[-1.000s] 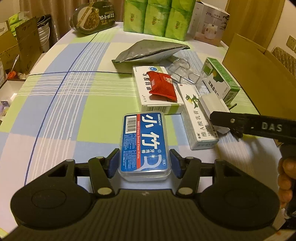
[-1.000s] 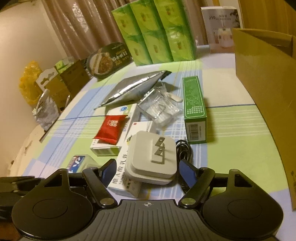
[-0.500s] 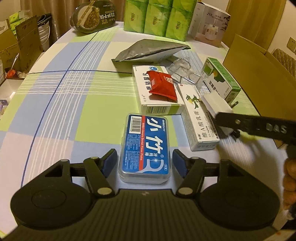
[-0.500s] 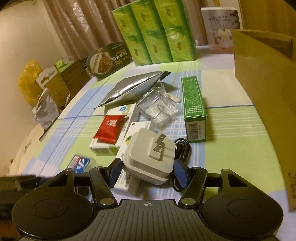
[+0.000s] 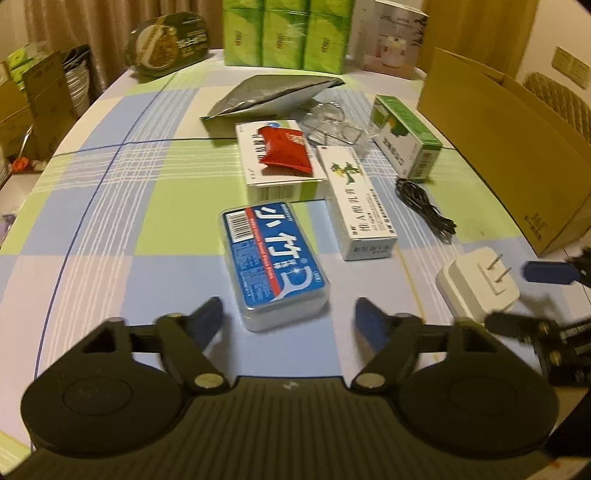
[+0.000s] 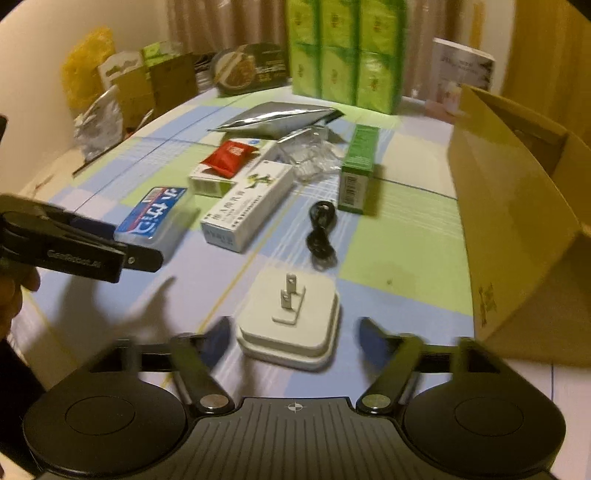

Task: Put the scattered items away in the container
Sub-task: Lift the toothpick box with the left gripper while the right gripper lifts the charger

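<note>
A: We're at a table (image 5: 103, 206) under a blue-and-green checked cloth, warm light, green tissue packs (image 5: 284, 33) stacked at the far edge, and a cardboard box (image 6: 517, 206) open to the right.

B: We note both tools released. The left hand-held gripper (image 5: 290, 319) is spread wide around the near end of the blue floss-pick case (image 5: 273, 258), touching neither side. The right hand-held gripper (image 6: 295, 332) stands just as wide around the white plug adapter (image 6: 291, 317), prongs up, flat on the cloth.

A: So nothing is in the box from these two. Risks?

B: We judge the floss case lies skewed to the fingers; closing on it could twist it out or push it into the long white ointment carton (image 5: 358, 203) beside it. The black cable (image 6: 321, 232) coiled just beyond the adapter could drag if attached; we cannot tell that it is.

A: And the two grippers sit near each other; a careless lift could knock them together.
</note>
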`<state>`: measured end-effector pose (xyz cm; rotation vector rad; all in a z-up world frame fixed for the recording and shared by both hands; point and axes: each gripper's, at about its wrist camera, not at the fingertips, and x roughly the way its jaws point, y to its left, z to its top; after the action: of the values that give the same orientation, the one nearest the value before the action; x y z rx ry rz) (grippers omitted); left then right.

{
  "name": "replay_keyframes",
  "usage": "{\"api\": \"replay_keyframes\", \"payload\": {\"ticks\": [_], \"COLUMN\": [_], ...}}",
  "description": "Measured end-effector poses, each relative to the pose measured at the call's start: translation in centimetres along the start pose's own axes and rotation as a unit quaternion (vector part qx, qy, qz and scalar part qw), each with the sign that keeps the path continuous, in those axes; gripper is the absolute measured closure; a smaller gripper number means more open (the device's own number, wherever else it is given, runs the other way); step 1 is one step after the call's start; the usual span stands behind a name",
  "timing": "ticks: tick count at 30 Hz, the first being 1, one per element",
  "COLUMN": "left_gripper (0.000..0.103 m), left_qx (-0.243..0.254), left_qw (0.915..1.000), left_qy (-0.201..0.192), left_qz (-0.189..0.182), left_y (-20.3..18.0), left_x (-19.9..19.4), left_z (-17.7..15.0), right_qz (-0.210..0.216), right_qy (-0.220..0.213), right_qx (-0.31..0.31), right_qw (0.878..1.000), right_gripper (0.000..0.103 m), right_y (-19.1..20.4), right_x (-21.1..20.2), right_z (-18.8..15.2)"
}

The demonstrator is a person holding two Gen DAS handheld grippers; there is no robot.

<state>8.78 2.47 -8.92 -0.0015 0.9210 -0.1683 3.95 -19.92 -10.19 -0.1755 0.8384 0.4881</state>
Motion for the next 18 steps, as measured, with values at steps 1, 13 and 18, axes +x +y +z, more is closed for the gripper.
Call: {"api": "replay_keyframes", "payload": {"ticks": [1, 13, 18], "left_gripper": [0.026, 0.046, 0.052], "left_qx": [-0.007, -0.027, -0.001], "left_qw": [1.0, 0.9993, 0.9995], "left_qy": [0.002, -0.001, 0.003], "left_qz": [0.002, 0.027, 0.031], "left_y": [0.2, 0.9, 0.3], "left_x": [0.1, 2.6, 1.9], "left_z": [0.1, 2.6, 2.3], "right_qz": [0.001, -0.002, -0.006], "right_qy": [-0.002, -0.005, -0.01], "right_qx": [0.011, 0.045, 0.051], "right_qw": [1.0, 0.999, 0.999], "right_gripper": [0.017, 0.017, 0.017], "right_y": [-0.1, -0.1, 0.3], "right_x": [0.0, 1.1, 1.5], "right_z": [-0.1, 0.3, 0.3]}}
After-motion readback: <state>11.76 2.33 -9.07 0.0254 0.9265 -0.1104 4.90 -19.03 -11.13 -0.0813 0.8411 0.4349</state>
